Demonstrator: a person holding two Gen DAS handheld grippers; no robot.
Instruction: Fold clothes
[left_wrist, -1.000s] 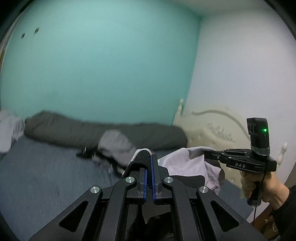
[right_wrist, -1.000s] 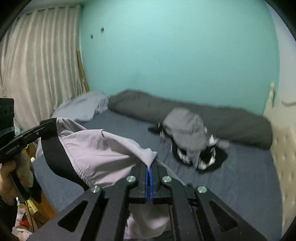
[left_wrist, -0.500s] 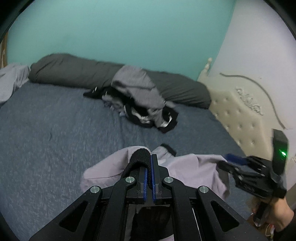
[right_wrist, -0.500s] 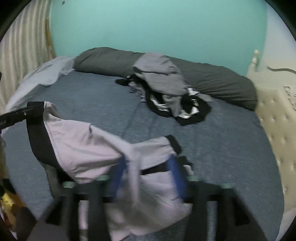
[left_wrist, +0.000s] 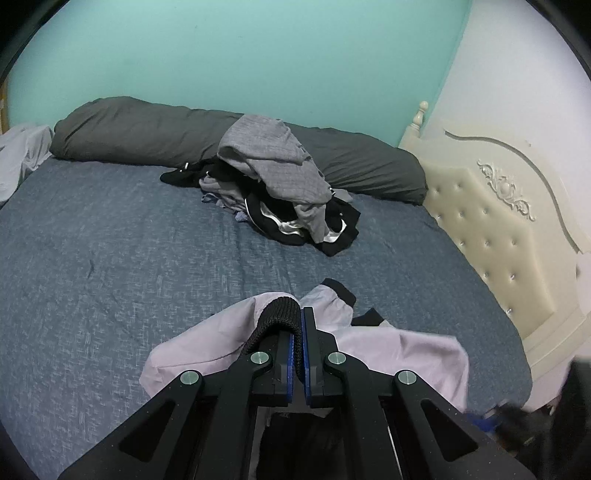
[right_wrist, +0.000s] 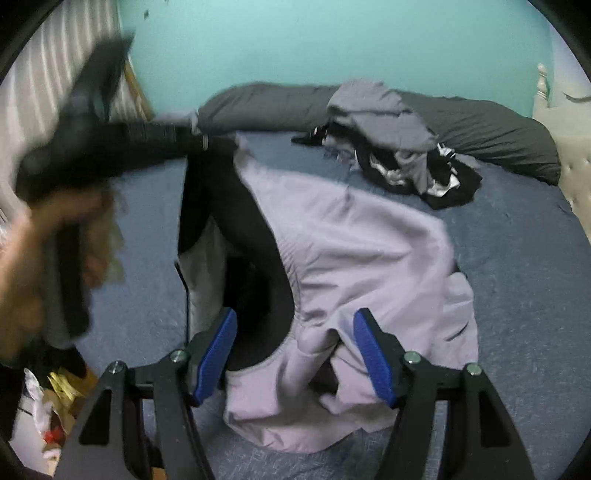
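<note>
Since a second ago: both our grippers have dropped from wall height down to the bed (left_wrist: 110, 258), and the lilac garment (right_wrist: 362, 236) now lies on the blue sheet instead of hanging between us.
Curtain side: pale curtain (right_wrist: 55, 74) at far left of the right wrist view, clutter on the floor below it.
Left hand: blurred hand (right_wrist: 33, 258) gripping the left gripper (left_wrist: 298, 325), seen at left from the right wrist camera.
Left fingers: clenched tight on the garment's black ribbed band (left_wrist: 279, 314), which loops over the left finger.
Garment: lilac with black trim, spread at the near edge of the bed, one black-cuffed sleeve (left_wrist: 334, 291) pointing towards the pile.
Right gripper (right_wrist: 295, 343): fingers released, blue pads (right_wrist: 216, 350) standing wide; we have just been opening them, and cloth lies between them untouched by either pad.
Pile: grey and black clothes (left_wrist: 280, 188) heaped mid-bed, well apart from our garment, leaning on the dark grey bolster (left_wrist: 140, 129).
Far right: cream tufted headboard (left_wrist: 495, 229) along the bed's right side.
</note>
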